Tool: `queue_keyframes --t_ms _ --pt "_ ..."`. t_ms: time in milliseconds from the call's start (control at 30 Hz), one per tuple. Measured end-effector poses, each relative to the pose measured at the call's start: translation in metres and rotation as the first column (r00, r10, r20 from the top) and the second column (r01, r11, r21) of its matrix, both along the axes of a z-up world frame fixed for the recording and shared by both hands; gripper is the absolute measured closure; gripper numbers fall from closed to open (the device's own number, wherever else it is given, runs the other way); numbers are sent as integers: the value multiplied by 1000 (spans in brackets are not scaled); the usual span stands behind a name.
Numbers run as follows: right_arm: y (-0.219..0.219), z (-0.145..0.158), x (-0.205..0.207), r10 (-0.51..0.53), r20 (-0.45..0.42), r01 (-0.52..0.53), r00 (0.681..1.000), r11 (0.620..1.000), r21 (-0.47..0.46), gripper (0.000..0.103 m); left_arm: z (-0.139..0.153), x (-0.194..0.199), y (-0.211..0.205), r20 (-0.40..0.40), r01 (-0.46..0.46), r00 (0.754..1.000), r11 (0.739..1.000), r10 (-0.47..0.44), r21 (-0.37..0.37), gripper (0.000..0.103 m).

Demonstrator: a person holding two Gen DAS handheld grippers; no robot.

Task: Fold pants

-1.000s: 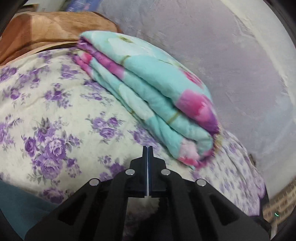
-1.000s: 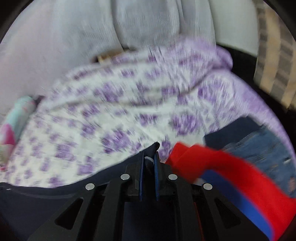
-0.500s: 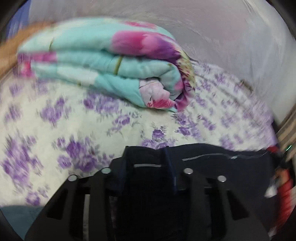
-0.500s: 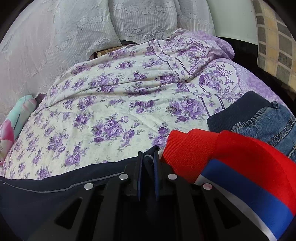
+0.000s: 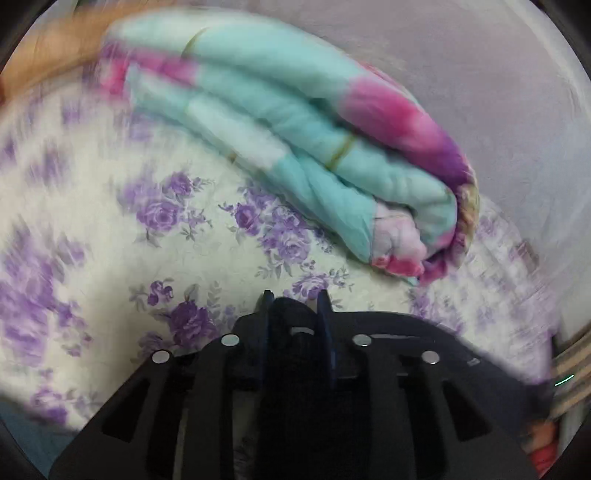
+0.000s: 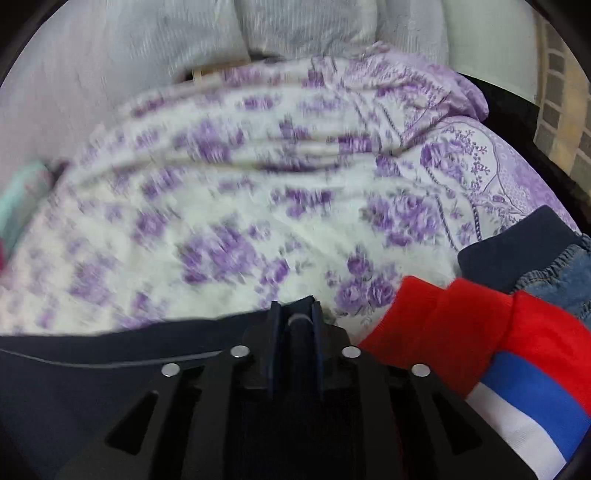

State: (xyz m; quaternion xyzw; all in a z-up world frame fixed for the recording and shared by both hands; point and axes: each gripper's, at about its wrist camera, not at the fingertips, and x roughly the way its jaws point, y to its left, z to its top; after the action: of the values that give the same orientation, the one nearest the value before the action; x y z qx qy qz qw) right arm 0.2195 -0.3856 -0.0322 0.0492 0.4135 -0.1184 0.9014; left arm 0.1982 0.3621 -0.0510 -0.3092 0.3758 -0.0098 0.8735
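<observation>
The dark navy pants [image 5: 424, 343] lie across the flowered bedsheet [image 5: 184, 266], their edge running under both grippers. My left gripper [image 5: 294, 295] has a bunch of that dark fabric filling the gap between its fingers and is shut on it. In the right wrist view the pants [image 6: 92, 387] stretch away to the left. The jaws of my right gripper [image 6: 295, 306] are opening, and a corner of the pants still stands between them. Both views are blurred by motion.
A folded teal and pink quilt [image 5: 295, 122] lies on the bed beyond the left gripper. A red, blue and white garment [image 6: 480, 332] and blue jeans [image 6: 554, 273] sit just right of the right gripper. Pale pillows [image 6: 295, 26] line the far end.
The left gripper, shut and empty over the sheet before, now has the pants' edge between its fingers. The right fingers stand wider apart around the fabric. Both grippers have sunk toward the bed.
</observation>
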Motion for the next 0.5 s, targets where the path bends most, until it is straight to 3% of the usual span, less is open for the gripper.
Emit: queue_keyframes --t_ms 67,100,167,233,367,500 --pt "8 9 -3 14 6 -14 1000 999 -36 68 2 -10 10 18 -31 999 999 32 -36 61" --pt "10 17 -10 20 28 -19 999 999 -35 62 6 -13 12 20 -42 999 999 43 -28 61" --pt "10 41 -34 14 121 -11 993 1000 -21 62 23 -24 9 35 -69 997 997 67 41 58" --pt "11 64 -63 26 181 -28 983 1000 11 62 45 -37 1 86 -44 996 994 36 95 52" --pt "56 89 -124 190 199 -196 961 980 11 61 76 -63 -36 143 105 982 986 -124 133 34" --pt "115 60 -149 353 80 -353 932 935 -14 46 66 -98 -89 79 313 940 932 -331 181 28"
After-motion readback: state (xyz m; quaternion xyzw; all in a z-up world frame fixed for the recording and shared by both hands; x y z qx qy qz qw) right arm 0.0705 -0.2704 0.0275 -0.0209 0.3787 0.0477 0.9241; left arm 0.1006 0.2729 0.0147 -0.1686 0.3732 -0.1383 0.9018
